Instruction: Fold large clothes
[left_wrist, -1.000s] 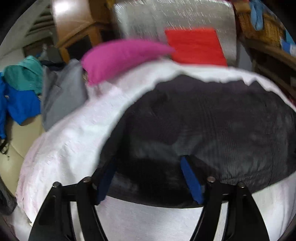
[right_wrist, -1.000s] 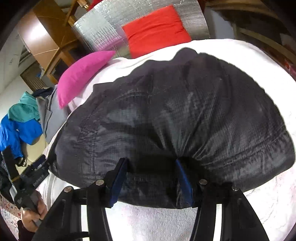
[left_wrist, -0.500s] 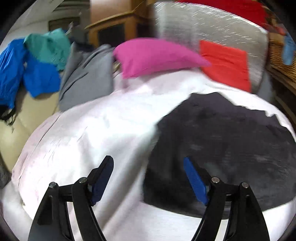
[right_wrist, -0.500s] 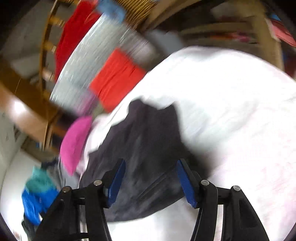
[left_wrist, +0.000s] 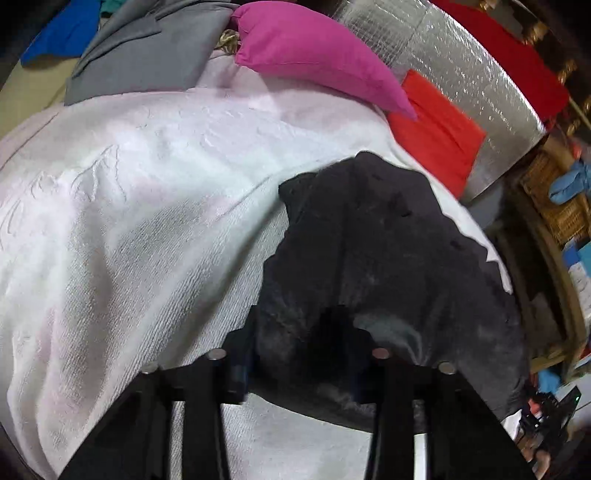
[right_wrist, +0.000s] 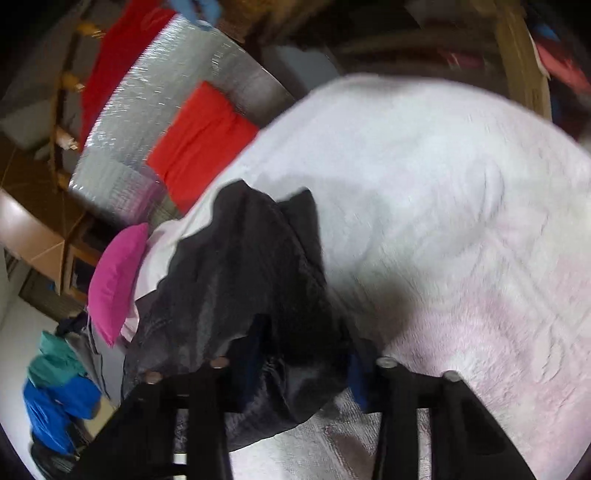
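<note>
A black garment (left_wrist: 388, 266) lies bunched on a white textured bedspread (left_wrist: 129, 221), and everything else in the room sits around that bedspread. The left gripper (left_wrist: 303, 354) comes in over the near edge of the bedspread, and its jaws have just been closing; black cloth is gathered between them and humps up over the fingers, so it grips the near hem of the garment. The right gripper (right_wrist: 303, 365) does the same at the near edge, its jaws also having just closed in, with a shiny fold of the black garment (right_wrist: 251, 280) pinched between the blue pads (right_wrist: 356, 376); the picture there is smeared, so how much cloth the pads hold I can only roughly judge. From the grippers the garment trails away across the bedspread toward its far side. At that far side a pink pillow (left_wrist: 317, 55) rests on the edge, a red cushion (left_wrist: 436, 125) leans just beside it against a silver quilted panel (left_wrist: 461, 74), and a grey garment (left_wrist: 147, 51) lies at the far left corner of the bedspread.
</note>
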